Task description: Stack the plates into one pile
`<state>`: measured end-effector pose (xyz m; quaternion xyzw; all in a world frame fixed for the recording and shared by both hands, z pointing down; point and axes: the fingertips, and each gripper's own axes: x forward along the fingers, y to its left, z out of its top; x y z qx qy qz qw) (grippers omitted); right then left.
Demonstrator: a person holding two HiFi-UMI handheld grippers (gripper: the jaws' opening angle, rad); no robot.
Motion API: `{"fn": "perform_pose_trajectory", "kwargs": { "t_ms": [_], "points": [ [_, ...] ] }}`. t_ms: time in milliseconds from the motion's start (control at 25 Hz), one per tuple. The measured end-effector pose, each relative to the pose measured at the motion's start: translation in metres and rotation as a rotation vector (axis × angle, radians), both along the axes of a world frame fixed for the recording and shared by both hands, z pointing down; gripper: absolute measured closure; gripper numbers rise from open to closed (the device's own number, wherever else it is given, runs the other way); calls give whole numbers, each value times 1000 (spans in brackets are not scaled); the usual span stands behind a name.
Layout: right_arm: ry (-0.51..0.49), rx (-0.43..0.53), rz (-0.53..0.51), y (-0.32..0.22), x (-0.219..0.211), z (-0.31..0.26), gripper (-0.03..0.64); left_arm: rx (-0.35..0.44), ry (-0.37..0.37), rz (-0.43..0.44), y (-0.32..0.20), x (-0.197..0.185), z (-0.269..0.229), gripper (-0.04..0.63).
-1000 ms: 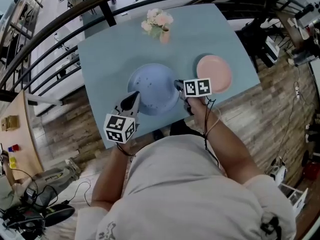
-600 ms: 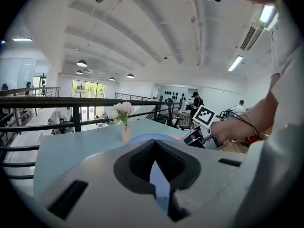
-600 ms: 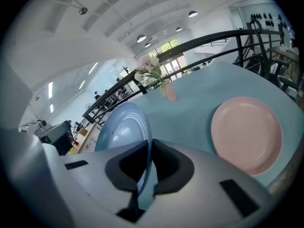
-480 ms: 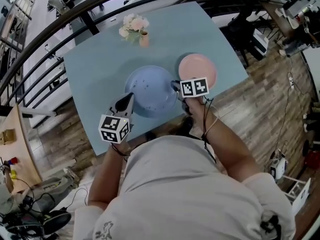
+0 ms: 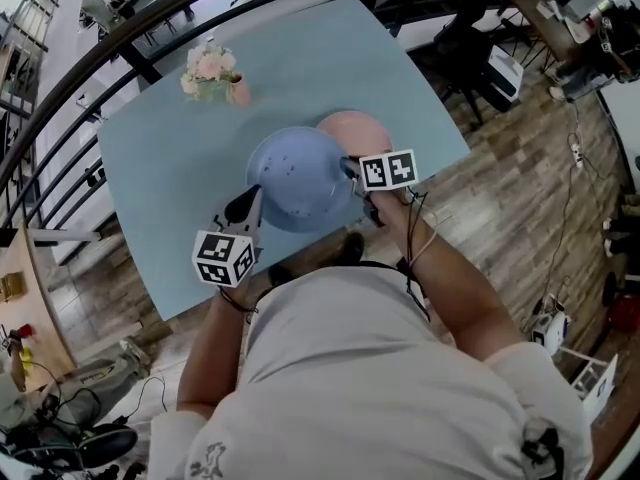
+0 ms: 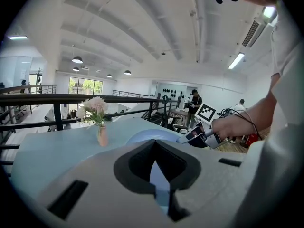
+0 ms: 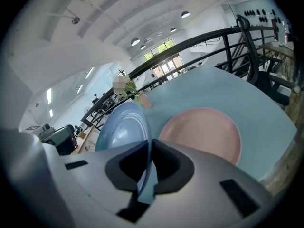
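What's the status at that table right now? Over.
Left gripper and right gripper both clamped on blue plate rim. Blue plate held partly over pink plate. Flower vase well aside, path open.

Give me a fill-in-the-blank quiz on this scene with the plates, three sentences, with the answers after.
1. The number of grippers clamped on the blue plate, counting the left gripper and the right gripper, is ____.
2. The pink plate lies flat on the table, partly hidden in the head view by the ____ plate.
3. The small vase holds ____.

Missing words: two; blue; flowers.
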<state>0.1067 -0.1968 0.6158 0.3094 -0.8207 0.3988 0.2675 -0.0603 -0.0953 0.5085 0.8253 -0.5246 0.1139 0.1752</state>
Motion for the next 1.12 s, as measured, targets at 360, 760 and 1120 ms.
{"fn": "perform_pose_trajectory", "kwargs": {
  "t_ms": [360, 760, 1120],
  "points": [
    [-16, -8, 3, -45, 83, 3, 594, 2, -11, -44, -45, 67, -2, 591],
    [-34, -56, 20, -64, 149, 22, 592, -24, -35, -59, -72, 121, -2, 591],
    [-16, -106, 52, -69, 176, 51, 589, -71, -52, -18, -80, 146, 13, 591]
  ]
}}
